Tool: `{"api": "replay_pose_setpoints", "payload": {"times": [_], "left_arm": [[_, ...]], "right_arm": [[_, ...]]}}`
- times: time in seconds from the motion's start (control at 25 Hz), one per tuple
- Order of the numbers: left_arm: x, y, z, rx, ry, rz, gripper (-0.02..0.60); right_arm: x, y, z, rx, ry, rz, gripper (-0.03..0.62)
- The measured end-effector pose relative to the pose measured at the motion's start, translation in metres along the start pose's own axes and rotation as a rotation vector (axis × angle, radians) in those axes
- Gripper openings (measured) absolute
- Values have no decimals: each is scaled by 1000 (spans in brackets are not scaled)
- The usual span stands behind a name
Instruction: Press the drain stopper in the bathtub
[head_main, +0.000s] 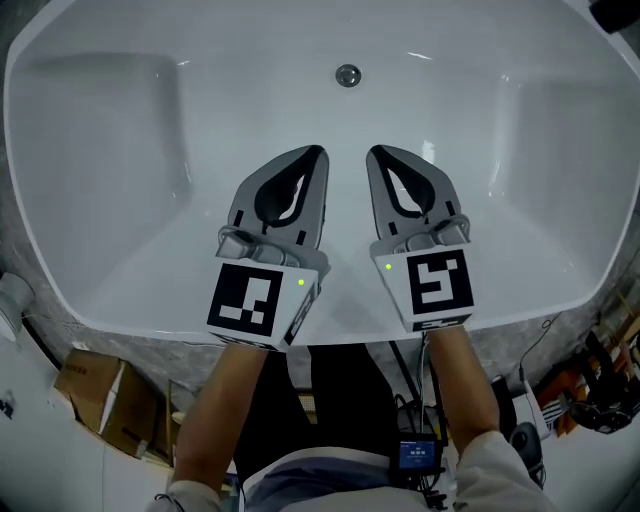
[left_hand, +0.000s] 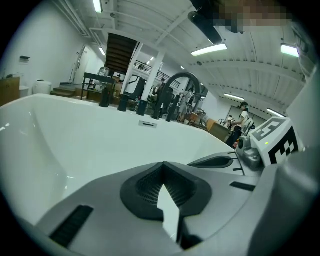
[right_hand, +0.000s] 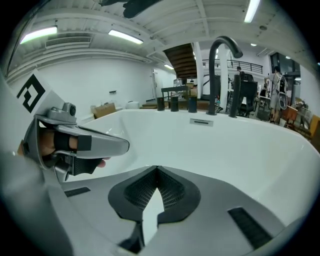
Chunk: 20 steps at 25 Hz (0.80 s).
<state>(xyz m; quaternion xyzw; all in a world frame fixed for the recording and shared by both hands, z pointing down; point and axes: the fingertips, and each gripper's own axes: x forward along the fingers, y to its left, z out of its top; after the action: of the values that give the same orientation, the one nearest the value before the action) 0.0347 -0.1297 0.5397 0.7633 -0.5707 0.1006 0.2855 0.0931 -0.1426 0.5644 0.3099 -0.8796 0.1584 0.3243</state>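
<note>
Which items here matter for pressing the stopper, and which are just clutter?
Job:
stopper
tub
left tool, shut, empty
right tool, shut, empty

Lying about:
box
faucet

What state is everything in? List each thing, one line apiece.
Bathtub: no water or objects visible inside.
Drain stopper: untouched; cannot tell if it is up or down.
Left tongs: shut, empty, held over the tub short of the drain.
Right tongs: shut, empty, beside the left ones.
Faucet: no water running.
</note>
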Motion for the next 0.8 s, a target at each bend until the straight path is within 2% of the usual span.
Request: {"api": "replay_pose_setpoints", "payload": {"times": [0.32,0.6,0.8], "left_arm": [[49,37,-54,-14,37,-12,6],[73,53,-80,21,60,-38,5],[105,75,-113,11,93,-22,5]], "right_arm": [[94,-21,-59,-24,67,4,15],[144,-34,-88,-29,114,3,15],[186,-43,-112,-50,124,11,15]]}}
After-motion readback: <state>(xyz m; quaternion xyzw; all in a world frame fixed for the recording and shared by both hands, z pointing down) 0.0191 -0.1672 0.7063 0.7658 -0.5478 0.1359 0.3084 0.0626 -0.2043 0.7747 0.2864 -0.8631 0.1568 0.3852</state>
